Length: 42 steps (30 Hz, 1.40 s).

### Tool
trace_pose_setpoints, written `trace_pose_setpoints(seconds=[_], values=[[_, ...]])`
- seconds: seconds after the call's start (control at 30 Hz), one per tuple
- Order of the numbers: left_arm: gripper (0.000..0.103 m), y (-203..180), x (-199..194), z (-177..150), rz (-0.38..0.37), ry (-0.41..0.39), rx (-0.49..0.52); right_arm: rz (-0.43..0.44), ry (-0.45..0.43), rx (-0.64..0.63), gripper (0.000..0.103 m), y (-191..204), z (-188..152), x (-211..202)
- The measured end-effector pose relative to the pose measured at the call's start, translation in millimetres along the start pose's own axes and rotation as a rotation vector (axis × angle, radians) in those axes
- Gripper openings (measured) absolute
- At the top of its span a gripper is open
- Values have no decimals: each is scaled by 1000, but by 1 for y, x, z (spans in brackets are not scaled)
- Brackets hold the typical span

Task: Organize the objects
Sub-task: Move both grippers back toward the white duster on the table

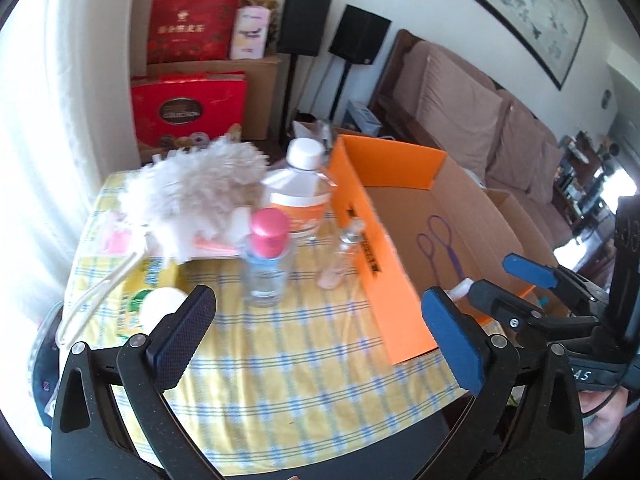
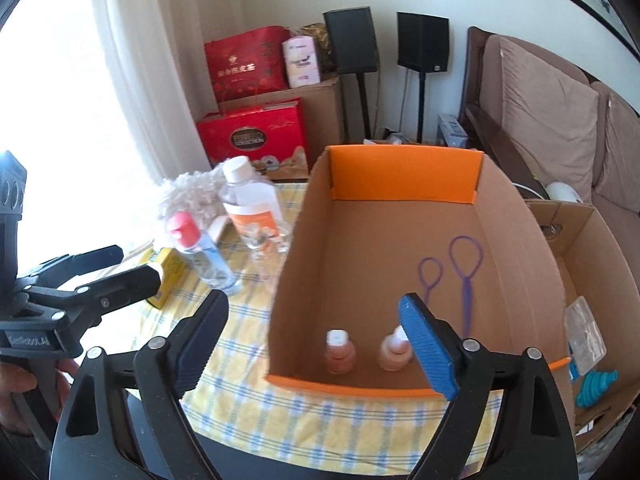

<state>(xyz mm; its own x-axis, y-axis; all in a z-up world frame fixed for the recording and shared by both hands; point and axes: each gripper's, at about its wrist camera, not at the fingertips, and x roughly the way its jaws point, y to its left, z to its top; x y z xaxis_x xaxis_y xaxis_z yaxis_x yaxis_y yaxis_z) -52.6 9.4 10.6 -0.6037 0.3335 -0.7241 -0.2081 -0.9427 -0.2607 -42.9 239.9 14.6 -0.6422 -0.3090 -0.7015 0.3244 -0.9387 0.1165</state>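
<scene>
Showing both grippers empty above the checked tablecloth (image 2: 320, 404), the two wrist views recorded a pause between placements. The left gripper (image 1: 320, 320) stood with its jaws wide apart and nothing between them, aimed down at the items not yet sorted: a pink-capped bottle (image 1: 267, 256), a larger white-capped bottle with an orange label (image 1: 300, 192), a small clear glass bottle (image 1: 344, 256) and a fluffy white duster (image 1: 192, 192). The right gripper (image 2: 316, 344) — jaws likewise spread and empty — hung at the near edge of the orange cardboard box (image 2: 404, 176), which served as the collecting container. Inside the box, two small peach-coloured bottles (image 2: 340, 352) stood upright side by side against the near wall, probably to leave the floor free for more; a pair of purple hair-loop tools (image 2: 460, 272) lay flat behind them. A second open carton (image 2: 588, 240) sat just right of the box. Judged from this layout, sorting was partly done — the table's bottles remained.
</scene>
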Motion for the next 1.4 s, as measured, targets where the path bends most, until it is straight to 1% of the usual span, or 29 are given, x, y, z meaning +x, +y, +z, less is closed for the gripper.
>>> trace_pose_setpoints(seconds=[0.1,0.17,0.33,0.5,0.7,0.9,1.03,1.17,1.4], values=[[103,16,-6,-1,15,-11,-15,19,4,-11,99,12,1,4],[103,27,-12,-3,34,-20,-24,22,0,-24,101,20,1,5],[103,53,-22,-7,87,-37,-40,36,2,-57,101,39,2,11],[103,84,-26,-13,145,-34,-68,47,3,-86,101,56,2,17],[103,116,-25,-17,179,-28,-99,68,7,-96,101,69,2,24],[103,139,-21,-15,198,-23,-110,77,8,-100,101,75,4,31],[103,150,-10,-10,212,-3,-93,82,7,-102,101,80,4,34],[103,158,9,-6,212,46,-65,91,7,-102,101,83,4,37],[103,157,39,-5,206,120,-1,91,27,-103,101,84,4,49]])
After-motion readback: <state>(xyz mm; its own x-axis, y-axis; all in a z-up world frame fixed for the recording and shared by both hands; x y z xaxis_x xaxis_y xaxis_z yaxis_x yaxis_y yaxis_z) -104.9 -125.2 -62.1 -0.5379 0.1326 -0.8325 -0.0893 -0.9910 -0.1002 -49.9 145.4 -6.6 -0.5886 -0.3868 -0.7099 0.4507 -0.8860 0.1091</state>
